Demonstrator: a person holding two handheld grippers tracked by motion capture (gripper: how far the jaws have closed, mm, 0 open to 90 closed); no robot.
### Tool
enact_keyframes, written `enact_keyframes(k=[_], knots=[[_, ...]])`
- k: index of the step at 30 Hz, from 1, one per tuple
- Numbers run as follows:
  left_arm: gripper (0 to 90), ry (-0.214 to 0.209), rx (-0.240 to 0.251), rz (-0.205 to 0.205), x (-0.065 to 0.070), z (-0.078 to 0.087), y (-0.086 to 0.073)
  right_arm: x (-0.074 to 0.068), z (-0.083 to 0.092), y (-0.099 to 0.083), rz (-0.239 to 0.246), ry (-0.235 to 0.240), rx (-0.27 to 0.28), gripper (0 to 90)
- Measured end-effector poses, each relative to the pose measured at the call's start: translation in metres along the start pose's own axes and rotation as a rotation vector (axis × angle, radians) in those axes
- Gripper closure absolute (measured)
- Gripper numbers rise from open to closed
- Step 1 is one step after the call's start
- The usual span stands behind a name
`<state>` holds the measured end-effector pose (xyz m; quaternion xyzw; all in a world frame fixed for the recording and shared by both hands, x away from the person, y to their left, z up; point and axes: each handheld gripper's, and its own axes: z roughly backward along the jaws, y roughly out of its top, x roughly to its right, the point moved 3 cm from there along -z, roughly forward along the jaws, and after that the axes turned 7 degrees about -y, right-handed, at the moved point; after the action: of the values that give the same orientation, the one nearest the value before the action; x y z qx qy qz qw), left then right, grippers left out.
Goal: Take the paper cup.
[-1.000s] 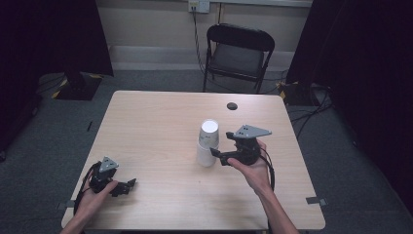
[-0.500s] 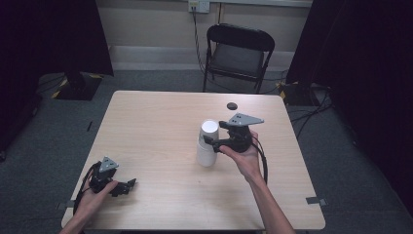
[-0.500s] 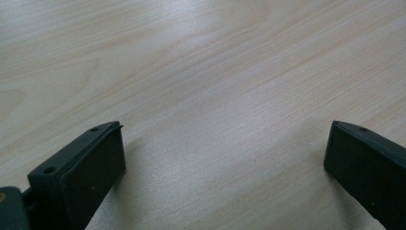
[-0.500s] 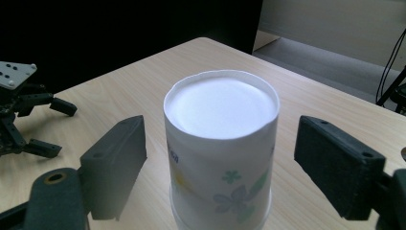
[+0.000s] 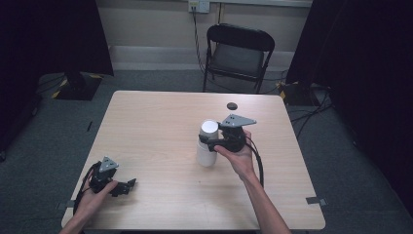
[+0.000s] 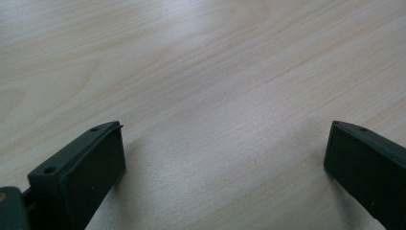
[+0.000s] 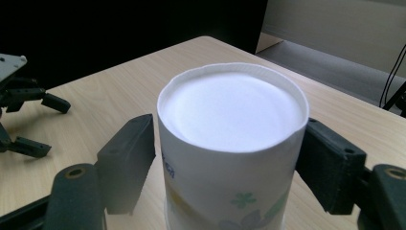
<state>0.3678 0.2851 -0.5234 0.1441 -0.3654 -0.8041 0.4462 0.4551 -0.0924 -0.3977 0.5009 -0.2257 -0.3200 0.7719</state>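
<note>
A white paper cup [image 5: 206,146] with a faint flower print stands upside down near the middle of the table [image 5: 156,122]. My right gripper [image 5: 205,141] reaches in from its right side, and both black jaws press against the upper wall of the cup [image 7: 230,158], shut on it. The cup's base rests on the table. My left gripper [image 5: 127,187] lies low at the front left corner, held by a hand. Its jaws stand wide apart over bare wood in the left gripper view, and the gripper [image 6: 225,158] is open with nothing between them. The left gripper [image 7: 21,110] also shows far off in the right gripper view.
A small black round object [image 5: 232,106] lies near the table's far edge, behind the cup. A black folding chair [image 5: 238,48] stands beyond the table. Cables run across the floor on the right.
My right gripper has moved left up to the cup and its jaws now sit around the upper wall. The cup stays where it was. The left gripper has not moved.
</note>
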Motion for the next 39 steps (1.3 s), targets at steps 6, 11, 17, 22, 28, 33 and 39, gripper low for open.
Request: enact_keyframes(k=[6, 11, 17, 22, 28, 33, 39], knots=[[0.0, 0.000, 0.000, 0.000, 0.0000, 0.0000, 0.0000, 0.0003, -0.0065, -0.0024, -0.004, -0.002, -0.004, 26.8], [0.0, 0.000, 0.000, 0.000, 0.0000, 0.0000, 0.0000, 0.0019, -0.0073, -0.0038, -0.004, -0.008, -0.002, 29.5], [0.0, 0.000, 0.000, 0.000, 0.0000, 0.0000, 0.0000, 0.0023, -0.0068, -0.0034, -0.015, -0.008, -0.004, 30.6], [0.0, 0.000, 0.000, 0.000, 0.0000, 0.0000, 0.0000, 0.0018, -0.0059, -0.0023, -0.016, -0.010, 0.003, 30.8], [0.0, 0.000, 0.000, 0.000, 0.0000, 0.0000, 0.0000, 0.0029, -0.0031, -0.0001, -0.029, -0.007, 0.018, 30.8], [0.0, 0.000, -0.001, -0.001, -0.0001, 0.0001, 0.0000, 0.0026, -0.0018, 0.0026, -0.032, -0.006, 0.028, 31.1], [0.0, 0.000, -0.001, -0.002, -0.0001, 0.0000, 0.0000, 0.0018, -0.0004, 0.0055, -0.029, -0.009, 0.038, 31.1]])
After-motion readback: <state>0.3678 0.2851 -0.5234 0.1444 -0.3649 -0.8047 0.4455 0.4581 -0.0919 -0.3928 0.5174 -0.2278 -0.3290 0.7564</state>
